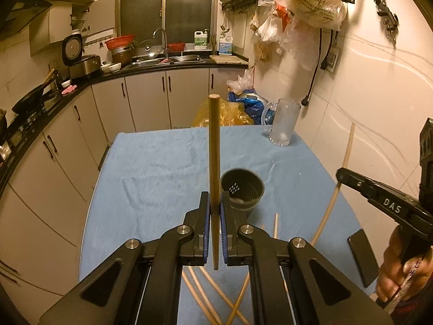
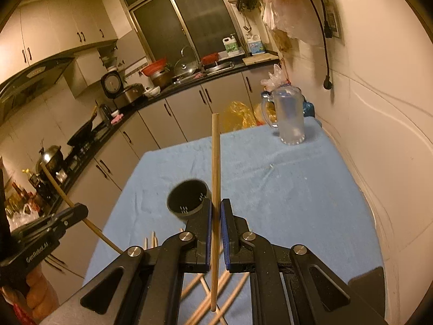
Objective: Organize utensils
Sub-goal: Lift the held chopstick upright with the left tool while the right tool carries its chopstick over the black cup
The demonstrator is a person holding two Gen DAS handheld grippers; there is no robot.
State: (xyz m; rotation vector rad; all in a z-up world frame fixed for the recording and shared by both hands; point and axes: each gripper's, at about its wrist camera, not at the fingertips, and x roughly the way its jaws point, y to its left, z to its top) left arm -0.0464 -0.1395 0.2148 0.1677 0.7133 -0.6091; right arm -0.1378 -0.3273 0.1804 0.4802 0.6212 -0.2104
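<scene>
My left gripper (image 1: 215, 203) is shut on a wooden chopstick (image 1: 214, 162) that stands upright between the blue pads, above the blue cloth. My right gripper (image 2: 215, 205) is likewise shut on a second chopstick (image 2: 215, 178), also upright. A black perforated utensil cup (image 1: 243, 189) (image 2: 189, 197) stands on the cloth just beyond both sets of fingertips. Several loose chopsticks (image 1: 205, 295) (image 2: 213, 292) lie crossed on the cloth under the grippers. The right gripper's body (image 1: 379, 197) shows at the right edge of the left wrist view with its chopstick (image 1: 341, 178); the left gripper's body (image 2: 51, 227) shows at the left of the right wrist view.
A clear glass mug (image 1: 284, 122) (image 2: 289, 116) stands at the table's far right corner. A dark flat object (image 1: 362, 257) lies at the table's right edge. Kitchen counters (image 1: 81, 81) with cookware curve round on the left; a white wall (image 2: 379, 108) is close on the right.
</scene>
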